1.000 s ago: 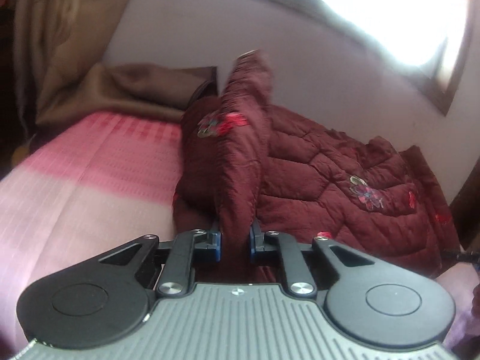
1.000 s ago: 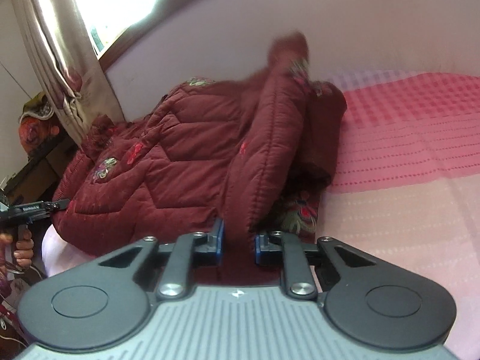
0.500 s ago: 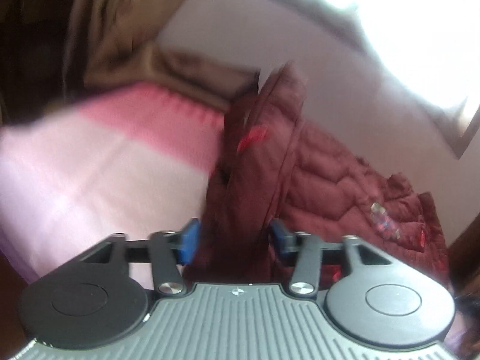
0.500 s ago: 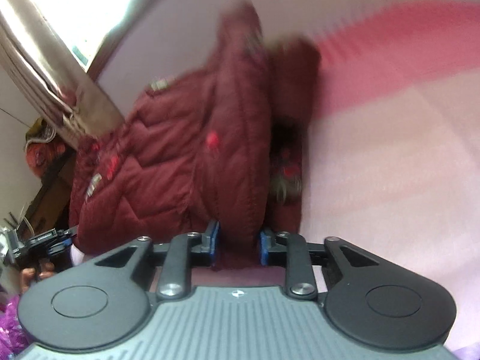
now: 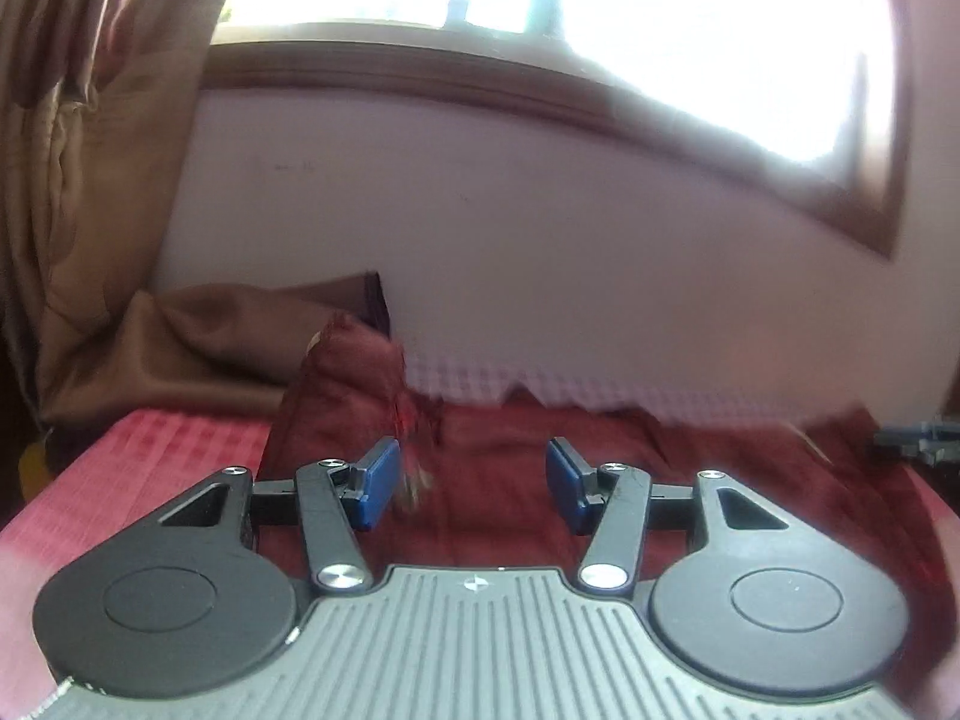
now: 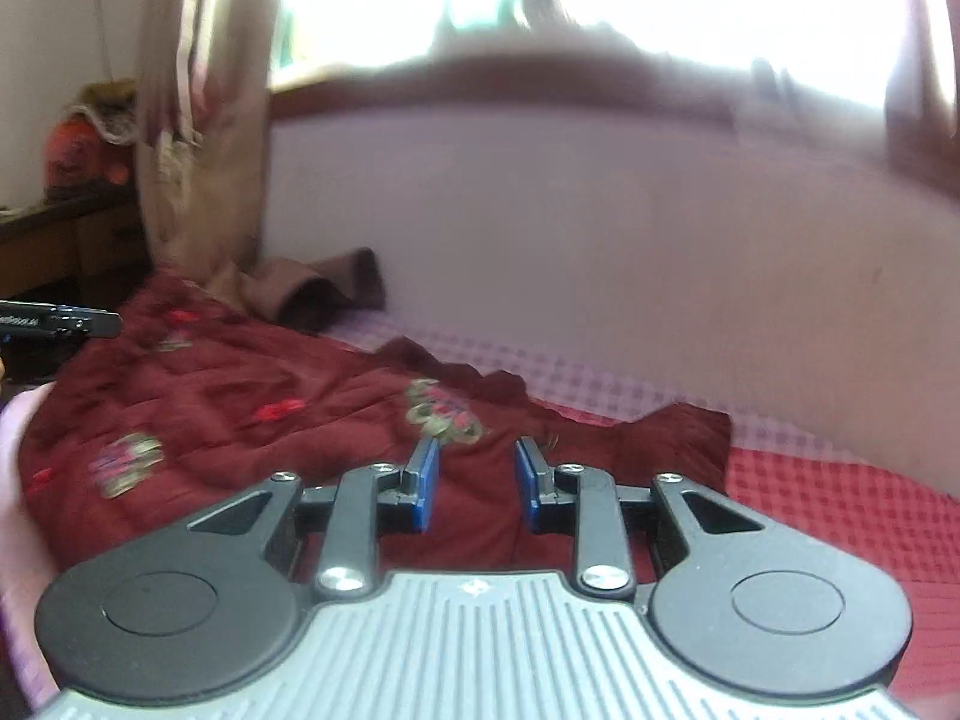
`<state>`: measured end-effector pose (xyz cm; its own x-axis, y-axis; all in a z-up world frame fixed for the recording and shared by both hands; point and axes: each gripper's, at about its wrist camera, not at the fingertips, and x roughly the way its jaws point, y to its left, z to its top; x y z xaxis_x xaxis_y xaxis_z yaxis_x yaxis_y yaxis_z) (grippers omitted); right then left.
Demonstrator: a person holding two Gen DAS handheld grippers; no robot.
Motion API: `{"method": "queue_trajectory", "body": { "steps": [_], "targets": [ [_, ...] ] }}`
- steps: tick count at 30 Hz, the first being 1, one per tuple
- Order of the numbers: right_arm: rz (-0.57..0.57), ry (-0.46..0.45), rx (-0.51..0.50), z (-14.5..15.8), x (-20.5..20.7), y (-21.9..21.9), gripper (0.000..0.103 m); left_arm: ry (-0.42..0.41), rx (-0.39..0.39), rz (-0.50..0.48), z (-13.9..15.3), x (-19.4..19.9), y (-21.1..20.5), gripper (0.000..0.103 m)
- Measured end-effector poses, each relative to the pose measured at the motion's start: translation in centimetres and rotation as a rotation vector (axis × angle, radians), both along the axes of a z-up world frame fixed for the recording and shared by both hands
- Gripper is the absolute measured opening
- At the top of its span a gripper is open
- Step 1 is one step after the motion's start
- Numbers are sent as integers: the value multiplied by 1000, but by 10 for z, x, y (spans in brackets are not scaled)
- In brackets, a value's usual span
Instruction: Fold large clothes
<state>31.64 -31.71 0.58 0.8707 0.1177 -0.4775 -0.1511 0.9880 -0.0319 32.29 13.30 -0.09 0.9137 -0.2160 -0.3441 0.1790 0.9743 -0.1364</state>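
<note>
A dark red quilted jacket (image 5: 660,450) with embroidered flowers lies spread flat on the pink checked bed; it also shows in the right wrist view (image 6: 240,408). My left gripper (image 5: 474,483) is open and empty, just above the jacket, with a bunched sleeve end (image 5: 348,384) standing up beyond its left finger. My right gripper (image 6: 474,483) is open and empty, low over the jacket's near edge, by a flower patch (image 6: 441,411). Both views are blurred.
The pink checked bedspread (image 6: 840,510) runs to a pale wall under a bright window (image 5: 600,30). Brown curtains (image 5: 90,180) hang at the left and pool on the bed. The other gripper shows at the left edge of the right wrist view (image 6: 54,324).
Both grippers opened and let go of the jacket fold they held upright. The jacket dropped flat on the bed. Both cameras tilted up toward the wall and window.
</note>
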Motion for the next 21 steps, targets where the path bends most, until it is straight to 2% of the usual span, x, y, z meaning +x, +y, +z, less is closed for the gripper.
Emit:
{"method": "queue_trajectory", "body": {
  "steps": [1, 6, 8, 13, 21],
  "targets": [
    [-22, 18, -14, -5, 13, 0, 28, 0, -4, 9, -4, 13, 1, 62],
    [-145, 113, -9, -41, 50, -18, 28, 74, 27, 120, -33, 58, 14, 60],
    [-184, 122, 30, -53, 56, -30, 25, 91, 45, 142, -44, 67, 20, 61],
    [-234, 147, 119, -79, 64, -49, 25, 116, 3, 179, -67, 74, 30, 62],
    [-289, 130, 12, -102, 76, -37, 25, 124, -74, 190, -78, 83, 45, 65]
  ]
}}
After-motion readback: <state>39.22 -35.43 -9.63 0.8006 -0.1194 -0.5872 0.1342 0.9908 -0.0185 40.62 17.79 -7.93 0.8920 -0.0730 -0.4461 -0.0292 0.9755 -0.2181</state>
